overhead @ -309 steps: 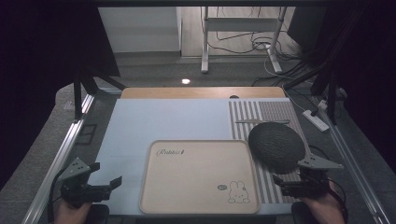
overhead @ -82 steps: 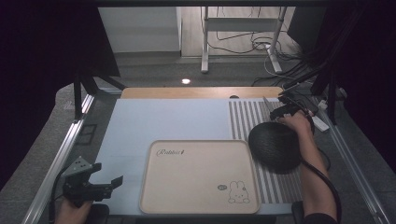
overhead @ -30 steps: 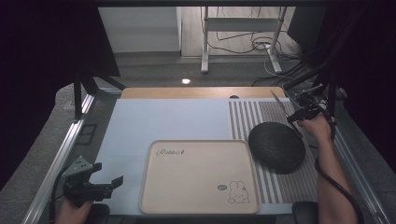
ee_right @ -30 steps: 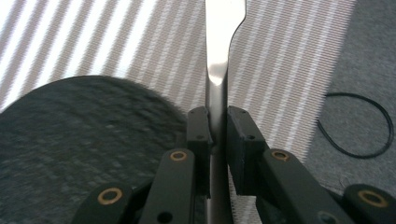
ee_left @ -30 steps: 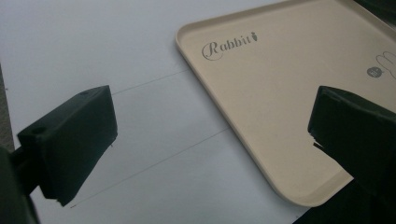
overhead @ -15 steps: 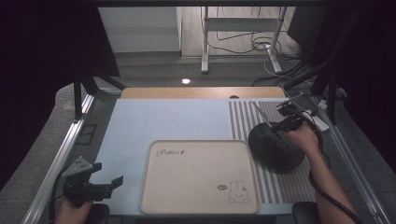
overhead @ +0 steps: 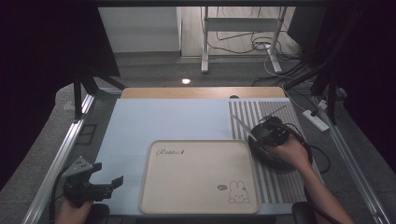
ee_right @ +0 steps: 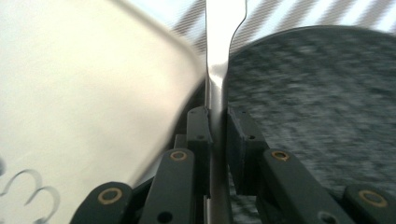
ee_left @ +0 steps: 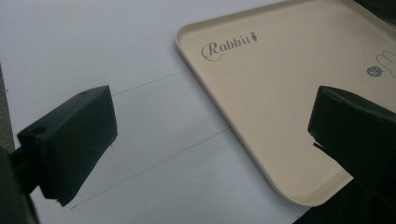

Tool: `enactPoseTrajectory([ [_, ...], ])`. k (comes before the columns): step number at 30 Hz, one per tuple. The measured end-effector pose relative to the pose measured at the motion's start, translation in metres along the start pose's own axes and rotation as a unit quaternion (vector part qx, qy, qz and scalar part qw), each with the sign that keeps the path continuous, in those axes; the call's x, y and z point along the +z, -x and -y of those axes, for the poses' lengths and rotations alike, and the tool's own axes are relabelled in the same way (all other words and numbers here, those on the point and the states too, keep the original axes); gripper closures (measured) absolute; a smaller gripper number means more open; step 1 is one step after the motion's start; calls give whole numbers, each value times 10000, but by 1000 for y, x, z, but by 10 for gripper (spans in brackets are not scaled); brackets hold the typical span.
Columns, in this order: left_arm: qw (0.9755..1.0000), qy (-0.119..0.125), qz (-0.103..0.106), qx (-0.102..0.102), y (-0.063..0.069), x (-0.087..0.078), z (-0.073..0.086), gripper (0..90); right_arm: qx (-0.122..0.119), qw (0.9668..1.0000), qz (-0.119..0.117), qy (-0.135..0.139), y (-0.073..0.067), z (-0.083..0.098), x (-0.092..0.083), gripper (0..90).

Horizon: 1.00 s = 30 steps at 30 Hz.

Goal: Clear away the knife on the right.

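A: Quick one. Your right gripper [overhead: 261,132], what's it on?

B: You've got the jaws pinched tight on a flat silver utensil handle [ee_right: 219,56]. Looks like a knife [overhead: 243,128], can't tell for sure. In the right gripper view the metal runs straight up between the two black jaws, pads pressed on both faces.

A: Where's that in the high view?

B: Your right hand [overhead: 290,151] sits over the dark round plate [overhead: 271,158], which lies on the striped placemat [overhead: 280,177], just right of the tray. The blade end pokes up and left from the gripper, over the stripes, near the tray's top right corner.

A: Tray?

B: Beige tray [overhead: 198,177], "Rabbit" lettering top left, bunny drawing bottom right, bare inside. It sits on the pale blue mat [overhead: 163,121], touching the placemat's edge or just beside it, can't tell which.

A: Your left gripper [overhead: 105,175]?

B: Jaws spread wide, holding nothing. It hangs near the mat's front left corner, well apart from the plate. The left gripper view shows the tray's near corner [ee_left: 299,196] between the jaws, mat [ee_left: 93,46] beneath. Your left hand [overhead: 70,209] is at the bottom edge.
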<state>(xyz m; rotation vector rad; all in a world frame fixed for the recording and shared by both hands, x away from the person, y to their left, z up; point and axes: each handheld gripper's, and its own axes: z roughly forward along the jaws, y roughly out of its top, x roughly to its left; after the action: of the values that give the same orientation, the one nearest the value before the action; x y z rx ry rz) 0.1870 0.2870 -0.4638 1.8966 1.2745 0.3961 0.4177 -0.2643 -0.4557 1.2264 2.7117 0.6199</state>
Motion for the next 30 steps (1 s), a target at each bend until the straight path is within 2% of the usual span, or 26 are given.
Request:
enactPoseTrajectory([
  [10, 10000, -7, -4, 1, 0, 0, 0, 12, -412, 9989, -200, -122, -51, 13, 4, 803],
  [21, 10000, -14, -9, 6, 0, 0, 0, 12, -726, 9960, -378, -353, -103, 22, 14, 803],
  [26, 10000, -14, -5, 13, 0, 1, 0, 12, -686, 9957, -508, -370, -121, 26, 18, 802],
  [30, 10000, -16, -6, 27, 0, 1, 0, 12, -655, 9951, -472, -565, -129, 31, 27, 802],
])
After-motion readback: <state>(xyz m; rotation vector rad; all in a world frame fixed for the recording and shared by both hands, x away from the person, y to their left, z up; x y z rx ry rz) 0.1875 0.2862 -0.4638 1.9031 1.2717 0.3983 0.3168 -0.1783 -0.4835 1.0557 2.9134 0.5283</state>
